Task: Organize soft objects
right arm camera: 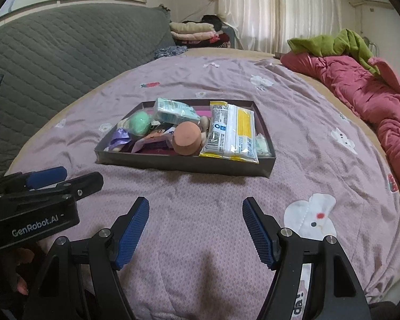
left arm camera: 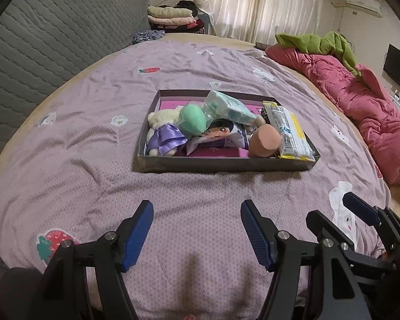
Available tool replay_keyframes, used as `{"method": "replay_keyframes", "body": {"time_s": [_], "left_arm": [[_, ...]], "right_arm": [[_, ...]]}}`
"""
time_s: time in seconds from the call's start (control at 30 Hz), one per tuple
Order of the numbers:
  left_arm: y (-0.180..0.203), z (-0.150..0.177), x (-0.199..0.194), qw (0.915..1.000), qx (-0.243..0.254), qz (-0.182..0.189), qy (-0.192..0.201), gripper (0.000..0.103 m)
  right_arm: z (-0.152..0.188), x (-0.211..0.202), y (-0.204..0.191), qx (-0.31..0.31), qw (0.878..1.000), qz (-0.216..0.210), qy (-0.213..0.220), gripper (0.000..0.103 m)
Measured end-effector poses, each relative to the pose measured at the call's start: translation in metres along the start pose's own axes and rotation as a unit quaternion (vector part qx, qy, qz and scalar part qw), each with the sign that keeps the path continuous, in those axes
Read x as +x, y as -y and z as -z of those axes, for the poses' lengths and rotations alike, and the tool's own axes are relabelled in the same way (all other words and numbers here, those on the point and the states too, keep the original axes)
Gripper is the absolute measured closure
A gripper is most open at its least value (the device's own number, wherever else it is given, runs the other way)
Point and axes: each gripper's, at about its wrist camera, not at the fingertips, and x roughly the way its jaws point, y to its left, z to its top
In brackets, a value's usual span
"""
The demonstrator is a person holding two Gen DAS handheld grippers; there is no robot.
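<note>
A shallow dark box (left arm camera: 221,164) (right arm camera: 173,163) sits on the purple bedspread ahead of both grippers. It holds a green ball (left arm camera: 192,119) (right arm camera: 139,123), a peach foam cylinder (left arm camera: 265,141) (right arm camera: 187,138), a white plush in a purple dress (left arm camera: 164,138), a tissue pack (left arm camera: 228,106) (right arm camera: 173,112), a yellow-white wipes pack (left arm camera: 293,134) (right arm camera: 233,133) and a doll-print pouch (left arm camera: 221,133). My left gripper (left arm camera: 196,208) is open and empty, above the bed short of the box. My right gripper (right arm camera: 196,205) is open and empty beside it.
A grey quilted sofa back (left arm camera: 40,42) runs along the left. A pink duvet (left arm camera: 365,106) (right arm camera: 365,90) with a green cloth (left arm camera: 320,42) lies along the right bed edge. Folded clothes (left arm camera: 170,16) are stacked at the back by the curtains.
</note>
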Motion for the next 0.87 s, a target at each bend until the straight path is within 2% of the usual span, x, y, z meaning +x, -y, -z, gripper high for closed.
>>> {"method": "replay_keyframes", "body": {"time_s": [0.63,0.87], "left_arm": [[0.003,0.02,-0.013,0.9997,0.011,-0.005,-0.019,0.036],[-0.007,0.029,-0.001,0.9989,0.005,-0.014,-0.044,0.036]], "right_arm": [[0.007,-0.011,0.0,0.0,1.0,0.001,-0.001,0.029],[0.01,-0.007,0.008,0.01,1.0,-0.002,-0.006,0.029]]}}
